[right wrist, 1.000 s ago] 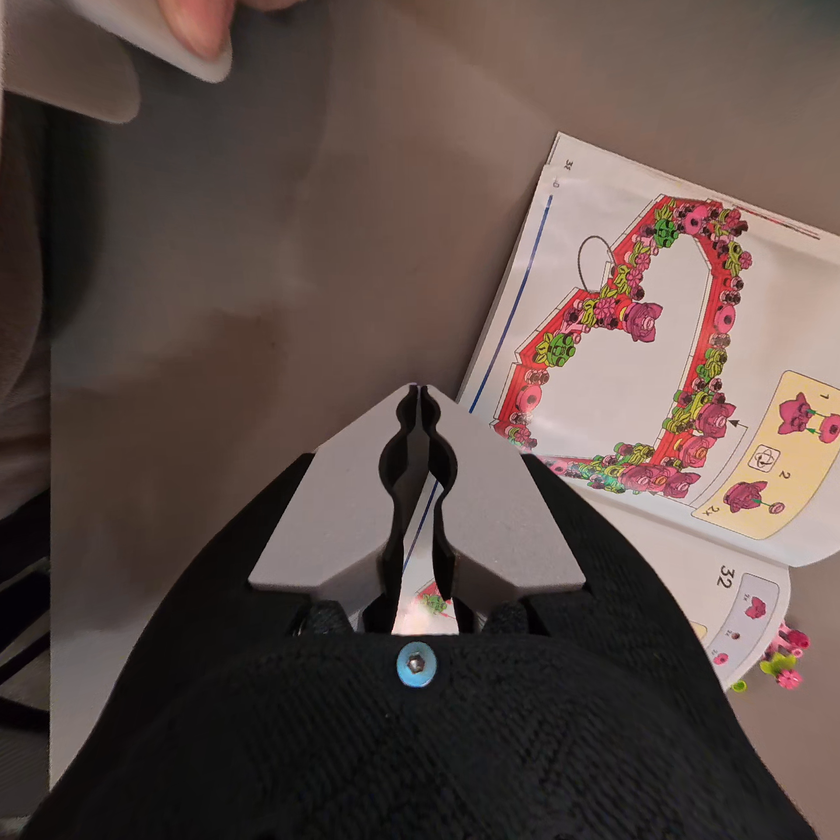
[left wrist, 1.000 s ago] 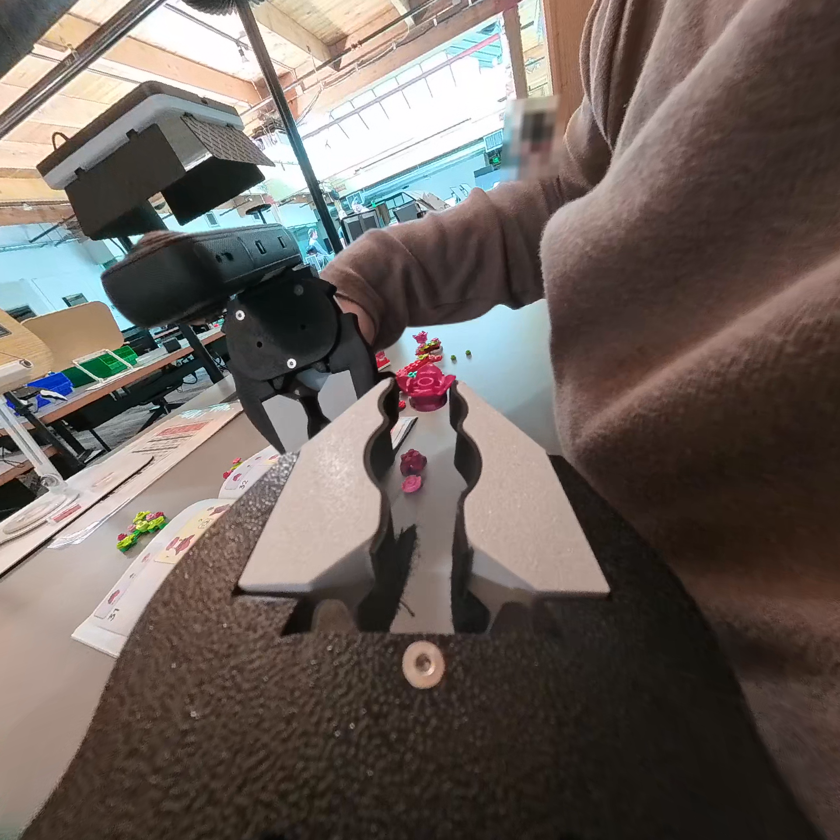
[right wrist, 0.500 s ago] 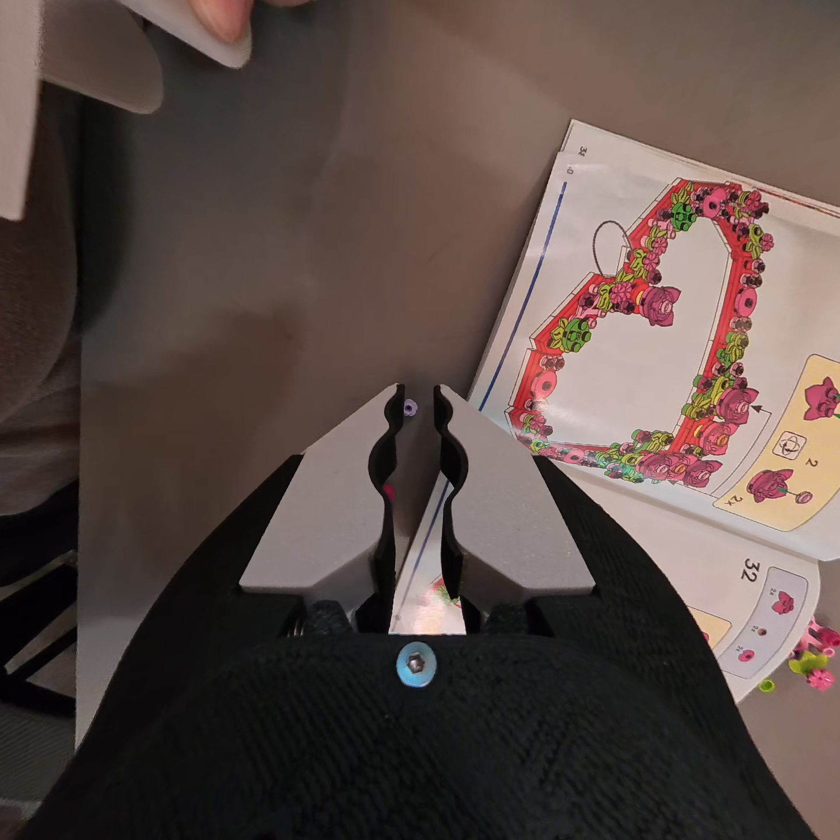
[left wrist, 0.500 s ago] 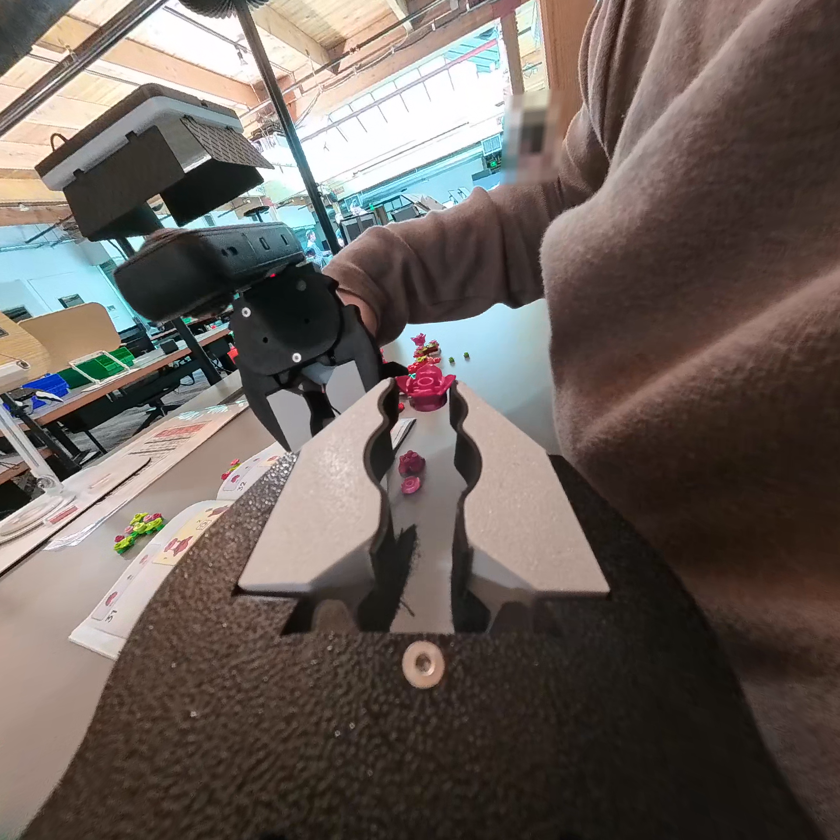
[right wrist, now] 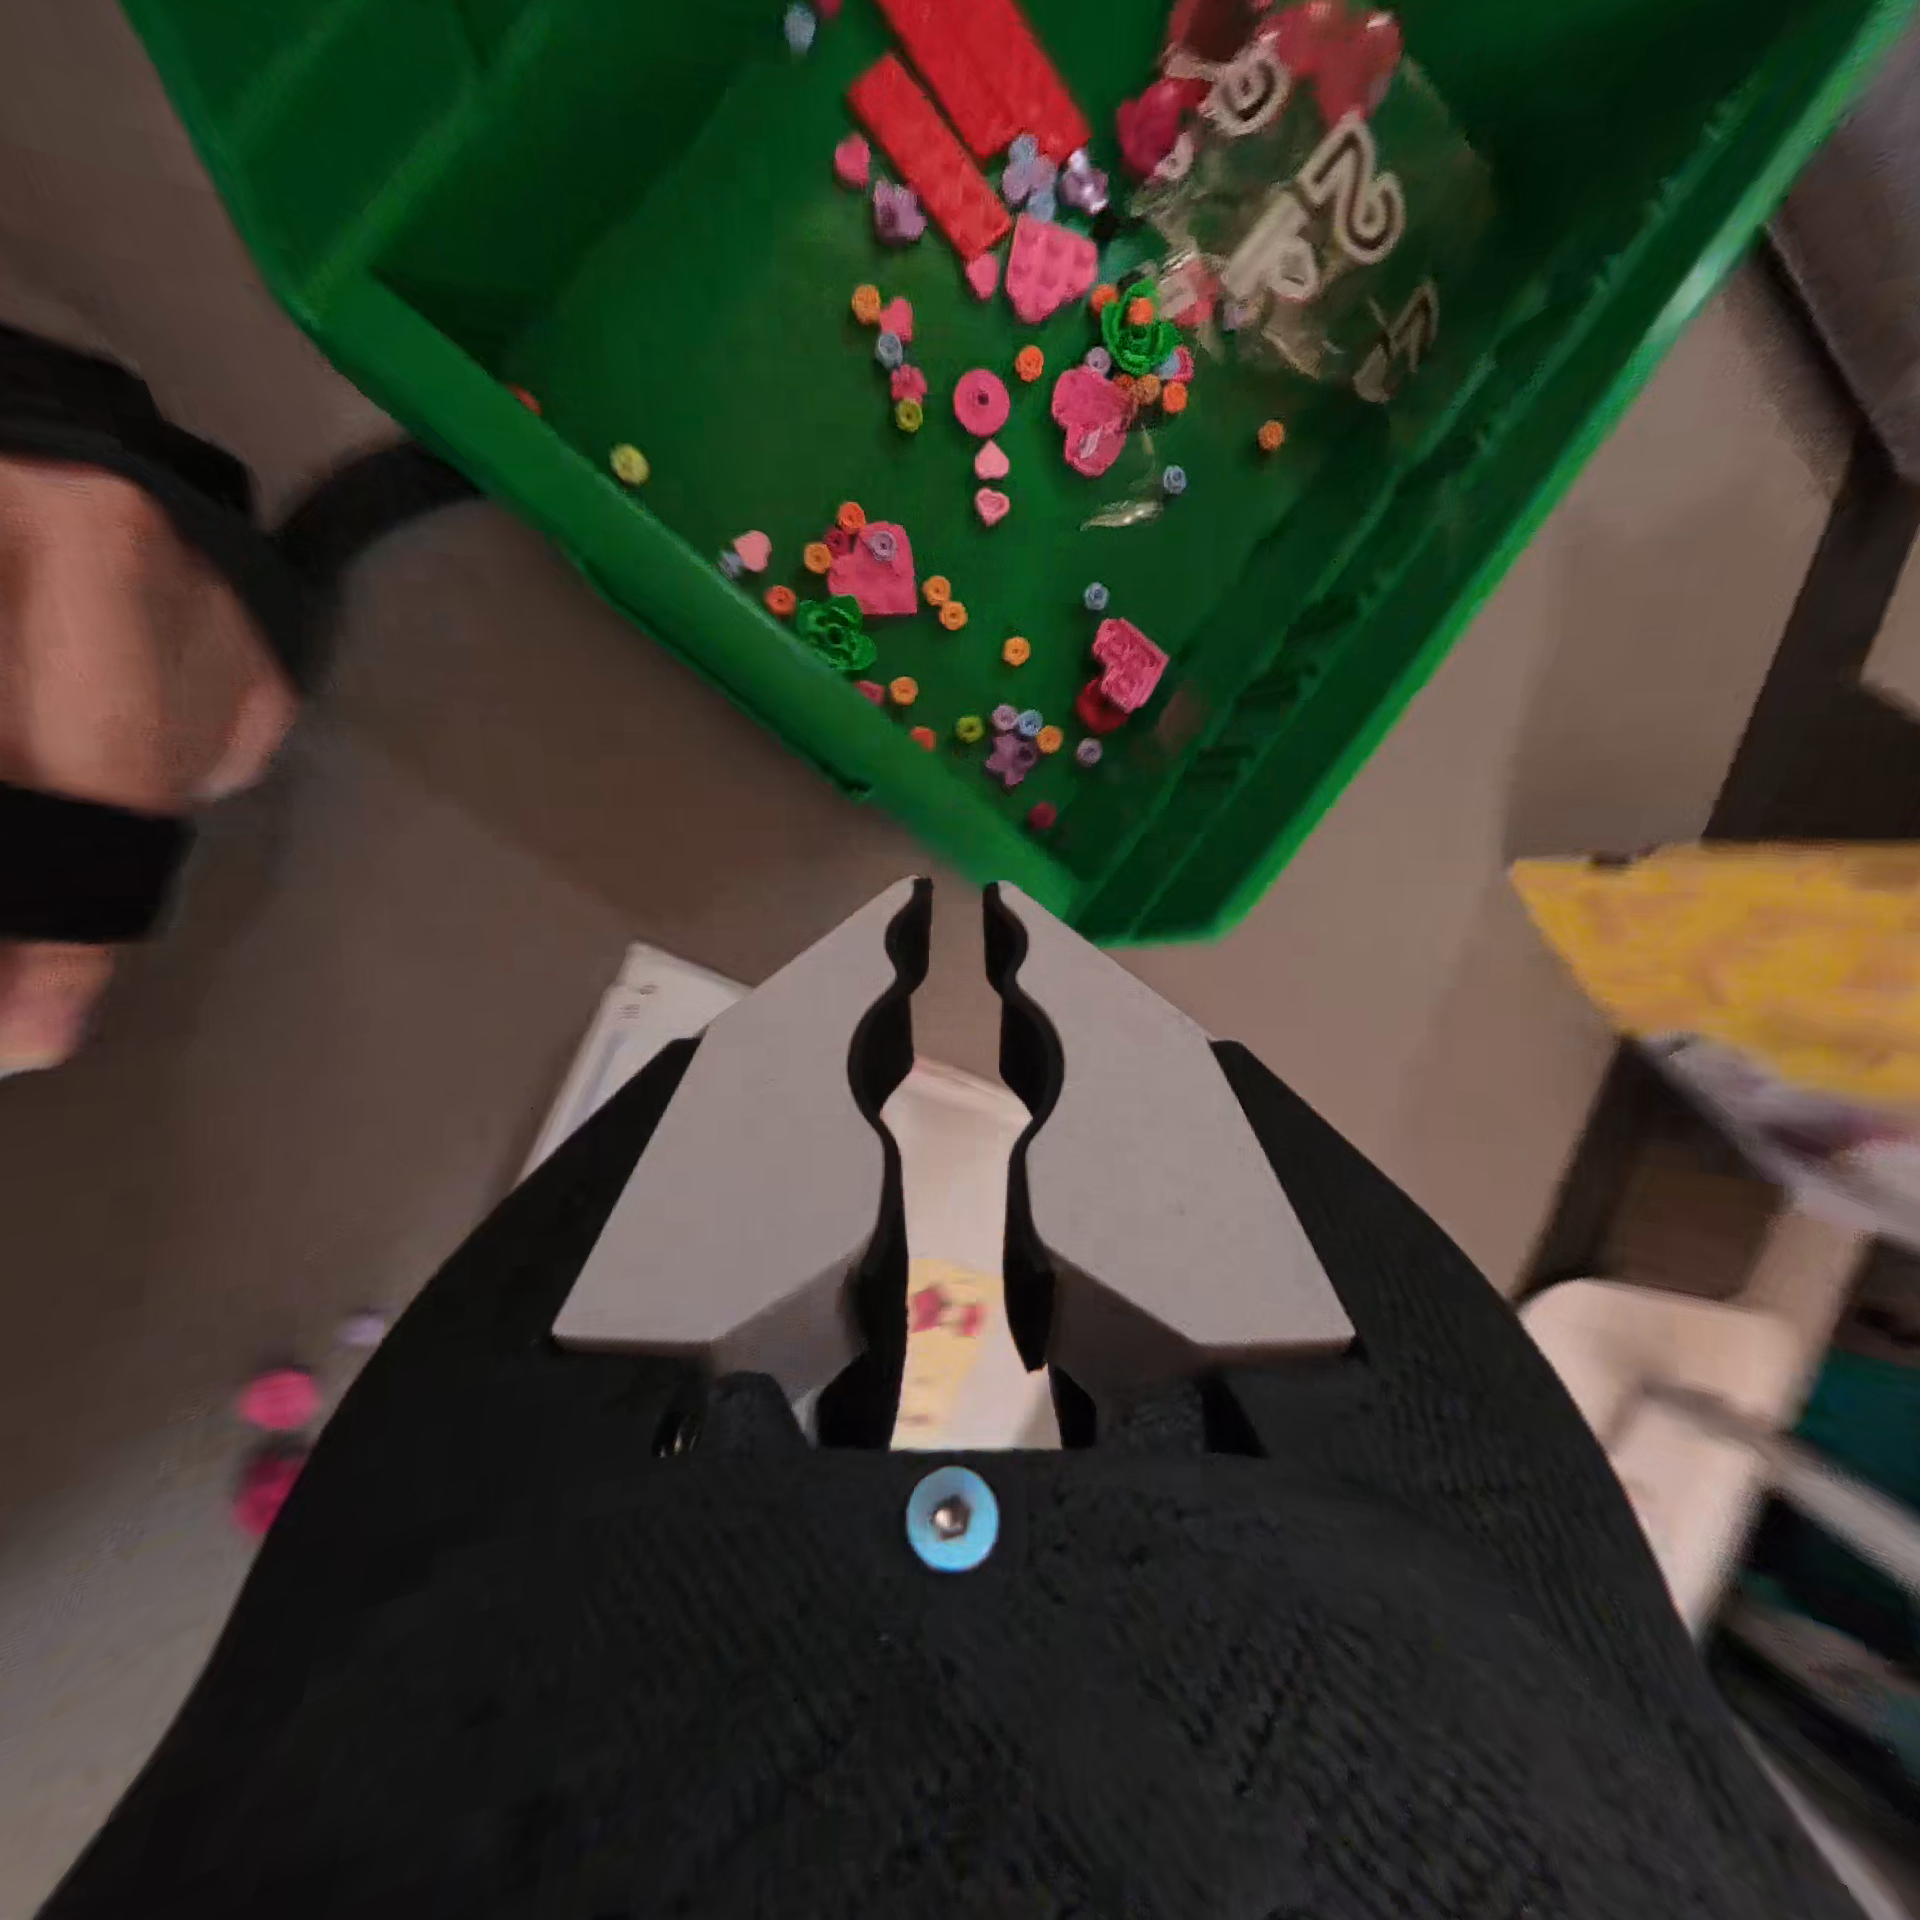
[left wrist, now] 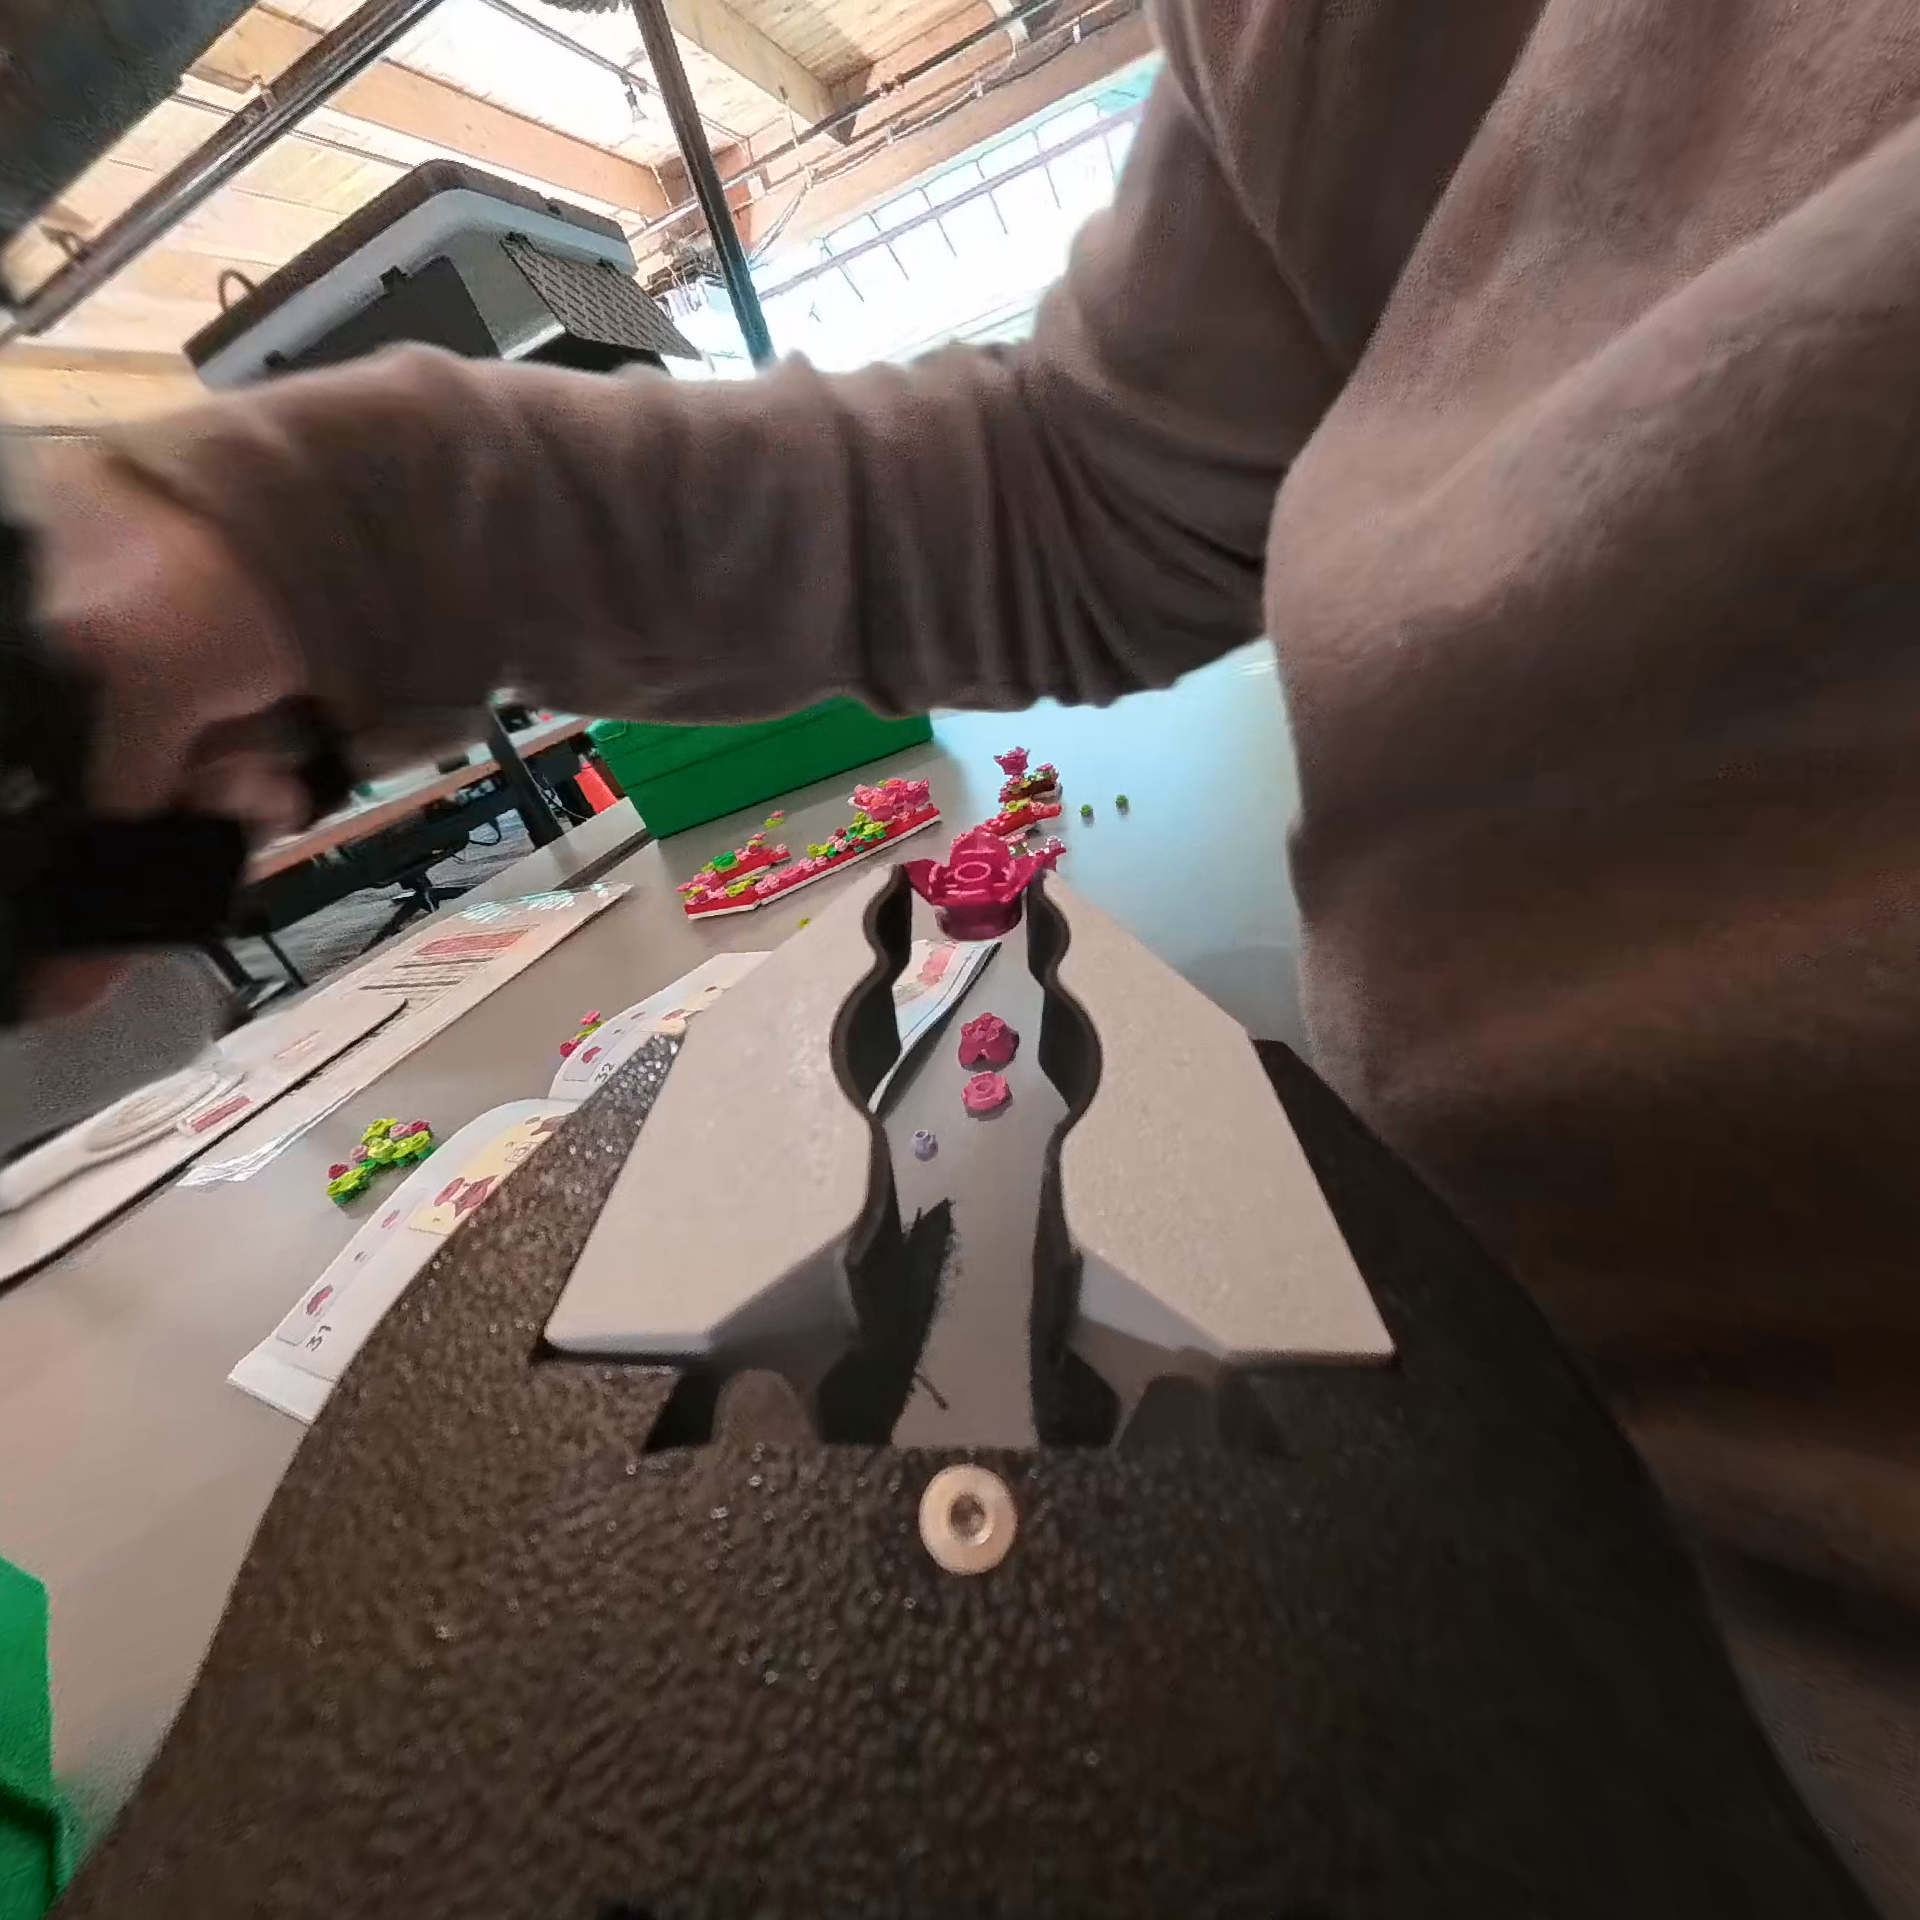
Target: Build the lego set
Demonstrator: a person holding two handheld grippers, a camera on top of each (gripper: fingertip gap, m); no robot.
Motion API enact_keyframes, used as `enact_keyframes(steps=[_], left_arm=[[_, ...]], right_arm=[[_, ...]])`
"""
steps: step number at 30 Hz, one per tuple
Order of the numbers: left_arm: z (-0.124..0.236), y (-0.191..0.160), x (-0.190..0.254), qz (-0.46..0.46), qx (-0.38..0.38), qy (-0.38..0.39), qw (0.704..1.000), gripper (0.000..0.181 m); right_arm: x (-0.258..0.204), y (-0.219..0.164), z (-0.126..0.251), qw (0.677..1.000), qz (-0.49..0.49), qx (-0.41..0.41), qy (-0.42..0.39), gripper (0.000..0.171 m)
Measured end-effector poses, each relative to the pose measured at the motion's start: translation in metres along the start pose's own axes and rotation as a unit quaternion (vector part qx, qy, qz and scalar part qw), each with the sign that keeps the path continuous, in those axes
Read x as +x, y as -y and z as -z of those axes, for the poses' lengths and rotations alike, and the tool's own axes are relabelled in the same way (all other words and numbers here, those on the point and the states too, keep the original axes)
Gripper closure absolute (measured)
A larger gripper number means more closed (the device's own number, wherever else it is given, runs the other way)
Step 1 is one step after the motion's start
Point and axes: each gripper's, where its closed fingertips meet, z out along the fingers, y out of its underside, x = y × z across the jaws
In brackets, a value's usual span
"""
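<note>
Left to right on the tabletop. Small green-and-pink cluster sits loose, just beside the open instruction booklet. Further back, red base strip carries pink and green flowers: partly built, not closed into a full shape. Two more small pink builds behind it, near a green bin.

Left gripper: fingers set narrowly apart, with a magenta flower piece between the tips; looks clamped on it. Below, three loose bits lie on the tabletop in the gap: two magenta flowers and one lilac stud.

Right gripper: jaws slightly apart, empty, hovering just short of the corner of the green parts bin. In the bin: two red plates, several pink hearts, two green rosettes, many orange and lilac studs (too blurred to count), one clear bag.

Judgement: mid-build. Base sections and flower subassemblies exist; joining the sections and placing the remaining flowers is left.
</note>
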Motion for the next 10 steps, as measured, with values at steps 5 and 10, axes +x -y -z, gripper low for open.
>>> enact_keyframes(steps=[5,10], left_arm=[[0.0,0.0,0.001,-0.001,-0.002,-0.002,1.0,0.162],[0.002,0.001,0.0,0.002,0.002,-0.001,1.0,0.162]], right_arm=[[0.01,0.02,-0.05,0.976,0.155,-0.137,0.075,0.163],[0.013,0.014,-0.078,0.93,0.247,-0.24,0.13,0.16]])
